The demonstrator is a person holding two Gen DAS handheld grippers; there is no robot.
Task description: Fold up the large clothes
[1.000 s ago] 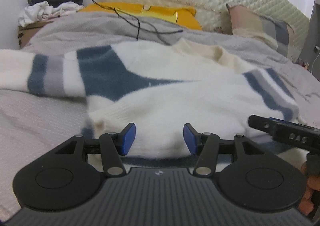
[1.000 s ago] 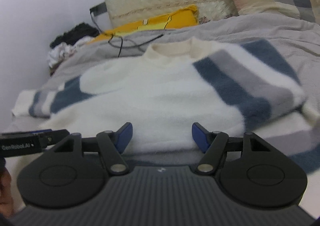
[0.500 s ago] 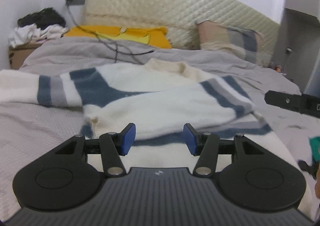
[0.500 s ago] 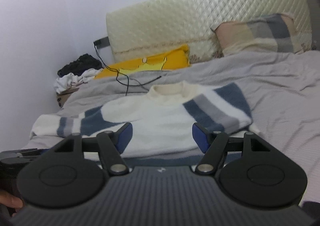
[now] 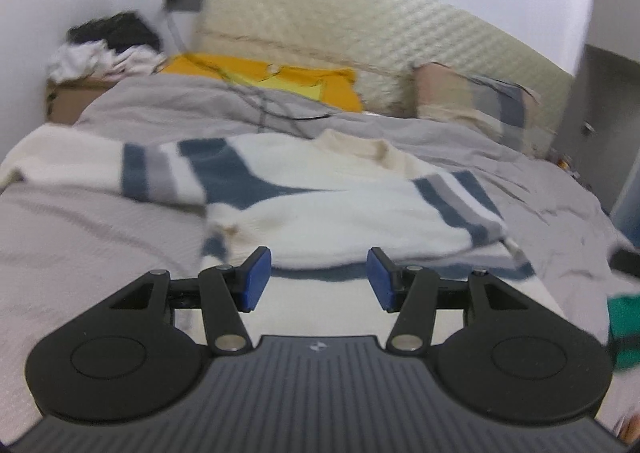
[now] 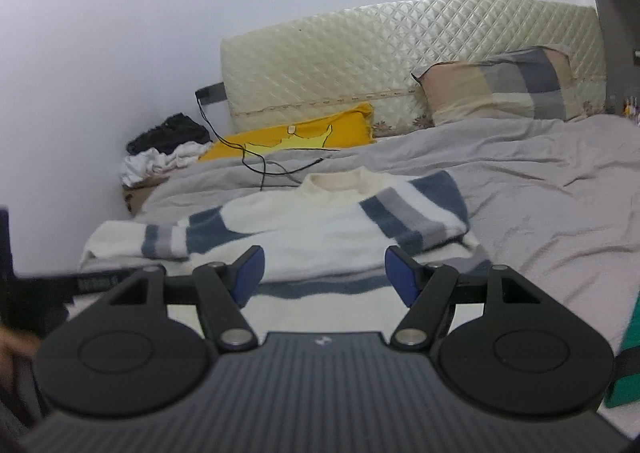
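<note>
A white sweater with blue and grey stripes lies on the bed, collar toward the quilted headboard. One sleeve is stretched out flat to the left side of both views; the other side looks already folded in over the body, its striped band lying across the chest. The hem runs closest to the cameras.

The left hand-held gripper hangs above the near hem with its blue pads parted about halfway and nothing between them. The right hand-held gripper is likewise empty, its jaws a little wider apart, also clear of the cloth.

Judging from this, one sleeve fold is done and the hands are between grasps. The next move probably calls for reaching the outstretched sleeve, pinching it near the cuff and near the shoulder, and carrying it across the body so both sides match. The knit looks thick and soft, so a shallow pinch may slip; the pads should take a full bite of fabric.
</note>
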